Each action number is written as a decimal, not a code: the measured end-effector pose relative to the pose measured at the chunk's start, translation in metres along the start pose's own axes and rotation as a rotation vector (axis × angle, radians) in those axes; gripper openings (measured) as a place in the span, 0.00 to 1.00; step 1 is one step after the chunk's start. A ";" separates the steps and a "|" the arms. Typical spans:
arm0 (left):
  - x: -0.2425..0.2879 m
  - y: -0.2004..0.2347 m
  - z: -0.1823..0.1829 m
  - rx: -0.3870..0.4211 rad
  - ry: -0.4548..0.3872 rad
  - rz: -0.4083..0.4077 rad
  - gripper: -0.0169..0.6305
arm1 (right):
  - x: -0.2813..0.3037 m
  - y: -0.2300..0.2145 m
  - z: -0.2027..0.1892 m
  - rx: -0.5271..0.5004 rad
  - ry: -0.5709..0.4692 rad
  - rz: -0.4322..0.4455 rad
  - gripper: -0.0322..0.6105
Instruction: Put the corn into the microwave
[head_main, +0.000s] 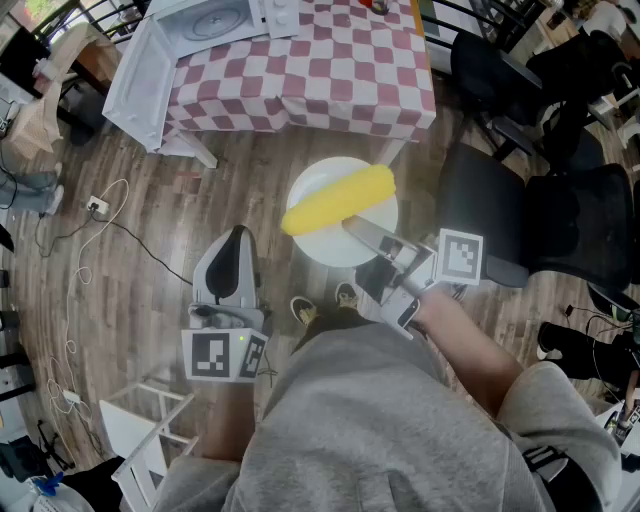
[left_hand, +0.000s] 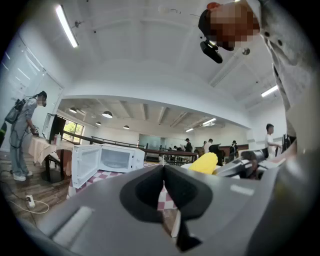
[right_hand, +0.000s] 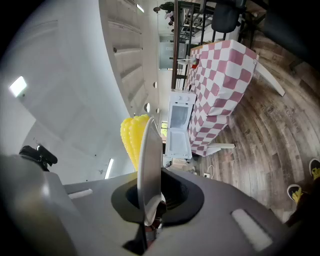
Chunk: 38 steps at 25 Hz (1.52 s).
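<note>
The right hand-held gripper (head_main: 366, 233) is clenched on the rim of the white plate (head_main: 333, 247). The corn (head_main: 338, 199) lies loose on it, at 6 o'clock from the worktop (head_main: 330, 70). The left hand-held gripper (head_main: 237, 242) is closed on nothing. Held only by its edge, the plate may tip and roll the corn off before it reaches the open microwave (head_main: 215, 20) at 11 o'clock.

Right claw (head_main: 362, 234) grips plate (head_main: 322, 178) rim; corn (head_main: 338, 199) on plate; microwave (head_main: 225, 20) door open.

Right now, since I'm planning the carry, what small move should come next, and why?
Probably carry the plate forward toward the microwave, keeping it level: the right gripper is clamped on the plate's rim, the corn lies on it, and the door stands open.
</note>
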<state>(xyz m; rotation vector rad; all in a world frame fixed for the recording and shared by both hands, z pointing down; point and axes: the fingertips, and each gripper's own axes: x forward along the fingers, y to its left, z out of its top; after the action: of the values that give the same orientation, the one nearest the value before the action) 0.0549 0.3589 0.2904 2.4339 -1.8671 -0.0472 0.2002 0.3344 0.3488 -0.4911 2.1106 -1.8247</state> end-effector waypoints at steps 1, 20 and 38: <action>0.000 0.000 0.000 0.004 0.002 0.001 0.04 | 0.000 0.000 0.000 0.001 0.002 -0.002 0.06; -0.017 0.049 -0.005 0.049 0.044 0.114 0.04 | 0.029 0.006 -0.022 0.001 -0.009 0.011 0.06; -0.016 0.076 -0.008 0.077 0.048 0.151 0.04 | 0.053 0.005 -0.024 -0.032 -0.116 -0.020 0.06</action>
<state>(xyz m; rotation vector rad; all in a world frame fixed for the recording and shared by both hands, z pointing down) -0.0221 0.3549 0.3036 2.3106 -2.0610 0.0918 0.1414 0.3325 0.3466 -0.6124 2.0678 -1.7311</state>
